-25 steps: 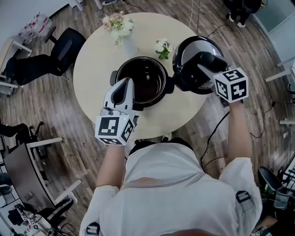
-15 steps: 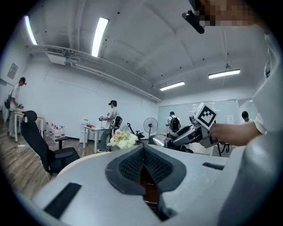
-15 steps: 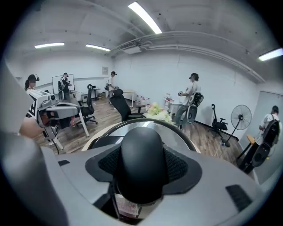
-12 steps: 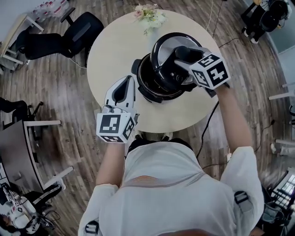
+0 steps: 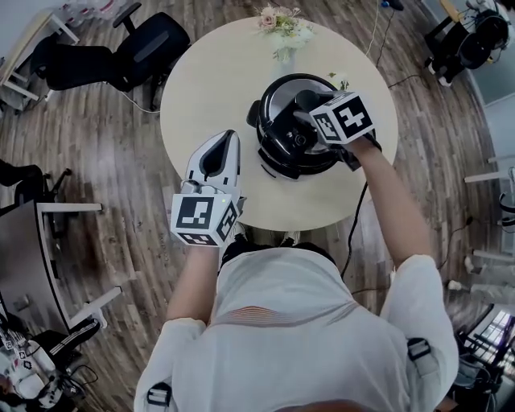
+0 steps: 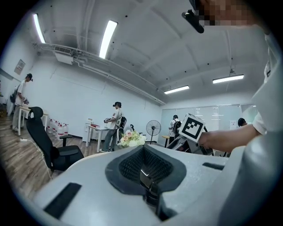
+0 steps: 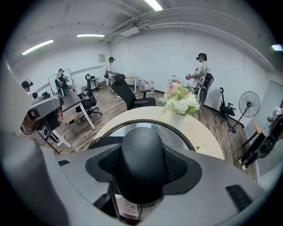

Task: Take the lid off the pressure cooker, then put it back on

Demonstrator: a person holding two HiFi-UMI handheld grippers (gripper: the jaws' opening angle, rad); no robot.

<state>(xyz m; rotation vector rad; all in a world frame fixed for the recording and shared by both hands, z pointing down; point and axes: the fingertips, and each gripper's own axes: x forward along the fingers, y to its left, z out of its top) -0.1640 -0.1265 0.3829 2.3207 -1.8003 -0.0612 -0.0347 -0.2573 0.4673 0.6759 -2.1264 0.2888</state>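
The black pressure cooker stands on the round table. Its steel lid sits over the pot's mouth, and I cannot tell whether it is seated. My right gripper reaches down onto the lid from the right, shut on the lid's black knob. In the right gripper view the knob fills the gap between the jaws of the right gripper, with the lid's steel top beyond. My left gripper is shut and holds nothing. It hovers left of the cooker, apart from it. The left gripper points level.
A vase of flowers stands at the table's far edge behind the cooker. The cooker's cord hangs off the table at the right. A black office chair stands left of the table. Several people stand farther off in the room.
My right gripper has carried the lid from the right of the open pot over onto it. My left gripper has drawn back from the pot's near rim.
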